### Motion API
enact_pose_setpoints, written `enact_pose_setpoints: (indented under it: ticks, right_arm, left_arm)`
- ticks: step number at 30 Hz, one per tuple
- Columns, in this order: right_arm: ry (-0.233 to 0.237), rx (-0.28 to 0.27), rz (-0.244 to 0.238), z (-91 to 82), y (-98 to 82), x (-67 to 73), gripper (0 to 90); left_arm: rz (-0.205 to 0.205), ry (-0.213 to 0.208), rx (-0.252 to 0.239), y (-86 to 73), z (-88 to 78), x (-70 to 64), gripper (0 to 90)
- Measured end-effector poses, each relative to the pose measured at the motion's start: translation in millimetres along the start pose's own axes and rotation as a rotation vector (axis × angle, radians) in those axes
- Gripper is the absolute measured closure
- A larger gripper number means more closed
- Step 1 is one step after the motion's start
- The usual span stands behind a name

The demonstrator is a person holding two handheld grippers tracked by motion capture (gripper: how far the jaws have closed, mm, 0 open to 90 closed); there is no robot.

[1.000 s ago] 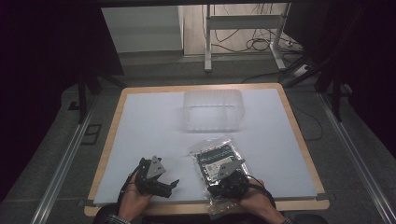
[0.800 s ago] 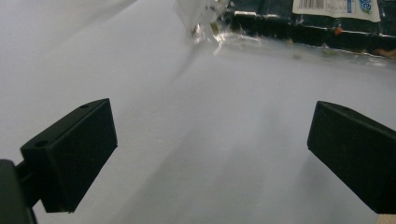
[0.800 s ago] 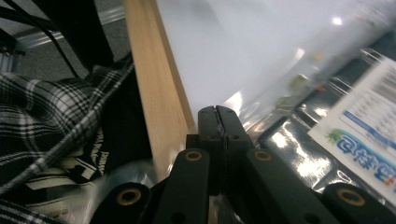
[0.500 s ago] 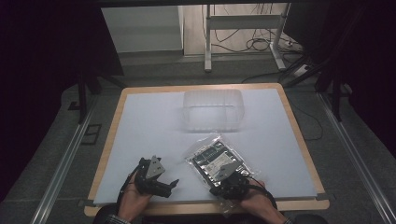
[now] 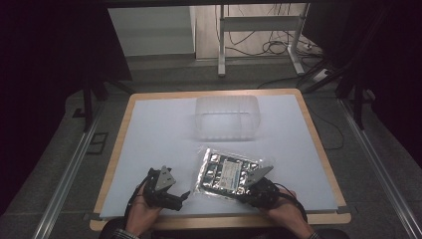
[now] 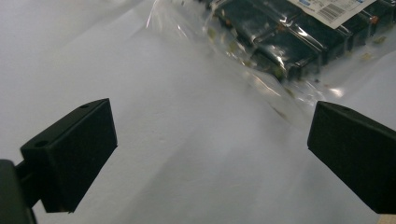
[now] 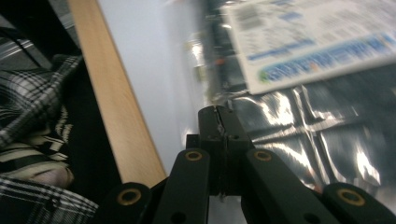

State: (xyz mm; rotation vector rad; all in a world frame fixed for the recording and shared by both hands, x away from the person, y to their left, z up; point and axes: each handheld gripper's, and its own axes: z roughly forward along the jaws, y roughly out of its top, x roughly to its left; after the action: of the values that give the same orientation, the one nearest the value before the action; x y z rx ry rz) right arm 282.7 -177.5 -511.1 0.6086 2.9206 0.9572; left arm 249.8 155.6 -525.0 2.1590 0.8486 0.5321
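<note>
White matte table [image 5: 149, 129] | right claw [image 7: 218, 122] clenched on crinkly clear bag [image 5: 230, 172] | left claw [image 6: 210, 149] released

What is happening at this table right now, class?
A person works at a white-topped table with a gripper in each hand. The right gripper has its jaws shut on the near edge of a clear plastic bag of dark packets with a white label, which lies on the table. The left gripper rests beside the bag, jaws open and nothing between them. An empty clear plastic tub stands farther back.
</note>
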Motion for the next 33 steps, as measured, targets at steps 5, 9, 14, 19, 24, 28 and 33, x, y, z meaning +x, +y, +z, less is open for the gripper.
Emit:
enact_pose_setpoints:
  ticks: [5, 9, 14, 19, 24, 28, 33]
  right_arm:
    - [-0.001, 0.005, 0.036, -5.8, -6.0, -9.0, 89.3]
    - [-0.023, 0.004, 0.047, -9.7, -9.2, -14.0, 89.3]
    - [-0.052, 0.000, 0.063, -14.7, -12.8, -20.9, 89.3]
    - [-0.108, -0.011, 0.090, -21.3, -17.6, -33.1, 89.3]
    - [-0.150, -0.017, 0.121, -24.4, -18.9, -41.4, 89.3]
    - [-0.144, -0.037, 0.104, -27.3, -15.5, -36.9, 88.9]
    - [-0.133, -0.073, 0.103, -32.1, -13.3, -35.6, 84.3]
  left_arm:
    - [0.011, 0.001, -0.010, 0.3, -1.0, -0.2, 1.4]
    - [0.016, 0.007, -0.064, 2.2, -9.9, 1.6, 1.5]
    - [-0.022, 0.015, -0.079, 0.6, -12.3, 6.3, 2.1]
    - [-0.012, 0.019, -0.054, 0.7, -10.2, 6.2, 2.1]
    - [-0.022, 0.019, -0.046, 0.3, -9.7, 7.3, 2.1]
    - [-0.019, 0.020, -0.043, 0.3, -9.4, 7.2, 2.1]
    - [-0.021, 0.020, -0.041, 0.2, -9.0, 7.0, 2.1]
